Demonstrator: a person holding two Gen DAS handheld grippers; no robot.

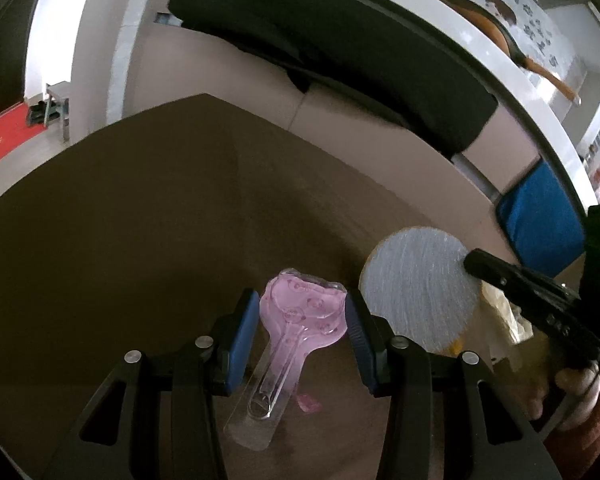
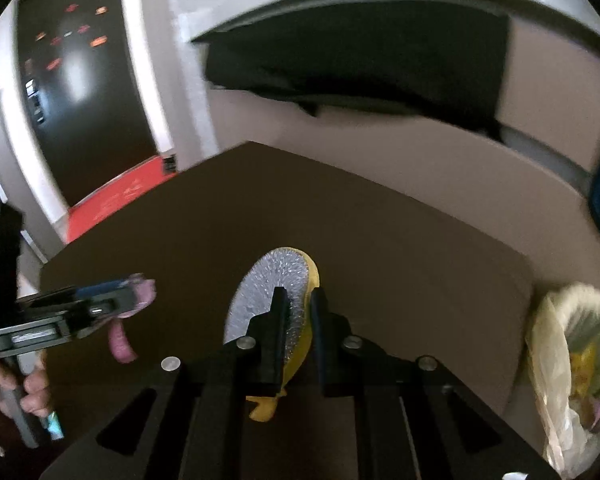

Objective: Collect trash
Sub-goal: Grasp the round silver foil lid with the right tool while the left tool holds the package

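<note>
I am working over a dark brown tabletop (image 1: 120, 240) with a pale sofa and a black cloth (image 1: 340, 52) draped on it at the far side. My left gripper (image 1: 302, 336) holds a clear plastic blister pack with a pink heart-shaped head (image 1: 300, 308); its blue pads (image 1: 242, 336) stand either side of the head, the pack lifted off the table. My right gripper (image 2: 300, 312) is clenched on a round silver foil disc with a yellow rim (image 2: 260, 292), held edge-up. At the far right, beyond the table edge, sits a white bin lined with a translucent plastic bag (image 2: 572, 360), trash inside.
</note>
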